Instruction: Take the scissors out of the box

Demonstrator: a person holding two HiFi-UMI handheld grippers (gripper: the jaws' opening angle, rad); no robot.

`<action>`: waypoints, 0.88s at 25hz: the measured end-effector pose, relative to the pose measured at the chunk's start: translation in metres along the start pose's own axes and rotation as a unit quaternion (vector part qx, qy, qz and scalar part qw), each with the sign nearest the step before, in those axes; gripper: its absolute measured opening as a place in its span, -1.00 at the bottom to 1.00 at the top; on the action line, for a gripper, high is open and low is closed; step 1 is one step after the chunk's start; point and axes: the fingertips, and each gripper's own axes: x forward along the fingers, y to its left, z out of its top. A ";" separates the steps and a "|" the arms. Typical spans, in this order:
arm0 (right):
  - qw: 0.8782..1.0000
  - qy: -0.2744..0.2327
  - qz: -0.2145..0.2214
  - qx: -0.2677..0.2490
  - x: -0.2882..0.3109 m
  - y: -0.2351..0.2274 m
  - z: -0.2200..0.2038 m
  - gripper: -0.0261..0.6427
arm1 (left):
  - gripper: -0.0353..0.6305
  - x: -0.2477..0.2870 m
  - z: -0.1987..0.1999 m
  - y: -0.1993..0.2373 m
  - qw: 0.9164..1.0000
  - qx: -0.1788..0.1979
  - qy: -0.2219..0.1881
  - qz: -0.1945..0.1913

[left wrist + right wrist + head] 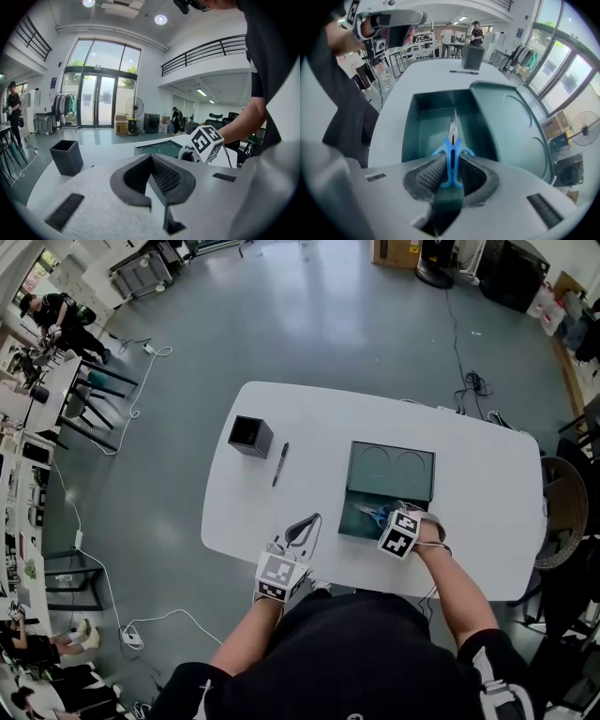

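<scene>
Scissors sit pinched in right claw, unclear from head view

The box walls are enclosing the scissors on every side, leaving access from above only, where the right hand-held gripper is occupying the opening. The pen and black holder are sitting well apart on the counter.

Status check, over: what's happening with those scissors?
Right gripper shut on blue-handled metal scissors, inside open green box. Left gripper shut, empty. Nothing in the way.
</scene>
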 end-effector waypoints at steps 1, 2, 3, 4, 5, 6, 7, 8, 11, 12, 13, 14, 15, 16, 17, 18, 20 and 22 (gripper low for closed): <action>1.000 -0.007 -0.008 0.000 -0.006 0.000 0.001 -0.66 | -0.87 0.000 -0.001 -0.001 1.000 0.000 0.000 -0.001; 1.000 -0.015 -0.016 0.000 -0.012 0.000 0.003 -0.66 | -0.87 -0.001 -0.001 -0.002 1.000 -0.001 0.000 -0.001; 0.999 -0.021 -0.024 -0.001 -0.018 0.001 0.003 -0.66 | -0.87 -0.002 -0.001 -0.002 1.000 -0.001 -0.001 0.000; 0.999 -0.028 -0.033 -0.002 -0.025 0.001 0.004 -0.66 | -0.87 -0.003 -0.001 -0.002 1.000 -0.001 -0.003 0.001; 0.998 -0.036 -0.043 -0.002 -0.032 0.001 0.006 -0.66 | -0.87 -0.003 -0.001 -0.002 1.000 -0.001 -0.004 0.000; 0.997 -0.045 -0.054 -0.003 -0.040 0.002 0.008 -0.66 | -0.87 -0.003 -0.001 -0.003 1.000 -0.001 -0.006 -0.001; 0.996 -0.056 -0.067 -0.004 -0.048 0.002 0.011 -0.66 | -0.87 -0.004 -0.001 -0.005 1.000 -0.002 -0.007 -0.002; 0.994 -0.069 -0.080 -0.005 -0.058 0.002 0.014 -0.66 | -0.87 -0.004 -0.002 -0.007 1.000 -0.001 -0.008 -0.004; 0.985 -0.116 -0.126 0.005 -0.088 0.000 0.026 -0.66 | -0.87 -0.006 0.000 -0.011 1.000 0.000 -0.012 -0.005; 0.981 -0.134 -0.141 0.014 -0.100 -0.002 0.029 -0.66 | -0.87 -0.006 0.002 -0.011 1.000 0.000 -0.014 -0.005; 0.976 -0.151 -0.156 0.026 -0.112 -0.005 0.032 -0.66 | -0.87 -0.005 0.003 -0.011 1.000 -0.002 -0.017 -0.004; 0.970 -0.169 -0.169 0.040 -0.124 -0.007 0.033 -0.66 | -0.87 -0.005 0.005 -0.009 1.000 -0.005 -0.019 -0.002; 0.964 -0.187 -0.182 0.052 -0.135 -0.009 0.035 -0.66 | -0.87 -0.006 0.006 -0.008 1.000 -0.007 -0.022 0.001; 0.957 -0.206 -0.193 0.062 -0.146 -0.010 0.038 -0.66 | -0.87 -0.008 0.008 -0.006 1.000 -0.007 -0.024 0.003; 0.950 -0.225 -0.204 0.069 -0.157 -0.011 0.041 -0.66 | -0.87 -0.009 0.010 -0.004 1.000 -0.005 -0.025 0.004; 0.943 -0.244 -0.215 0.073 -0.167 -0.011 0.044 -0.66 | -0.87 -0.011 0.011 -0.002 1.000 -0.002 -0.026 0.005; 0.927 -0.278 -0.240 0.076 -0.186 -0.013 0.049 -0.65 | -0.87 -0.013 0.013 0.000 1.000 0.004 -0.026 0.006; 0.908 -0.310 -0.270 0.081 -0.206 -0.016 0.052 -0.65 | -0.87 -0.014 0.013 0.001 1.000 0.005 -0.026 0.008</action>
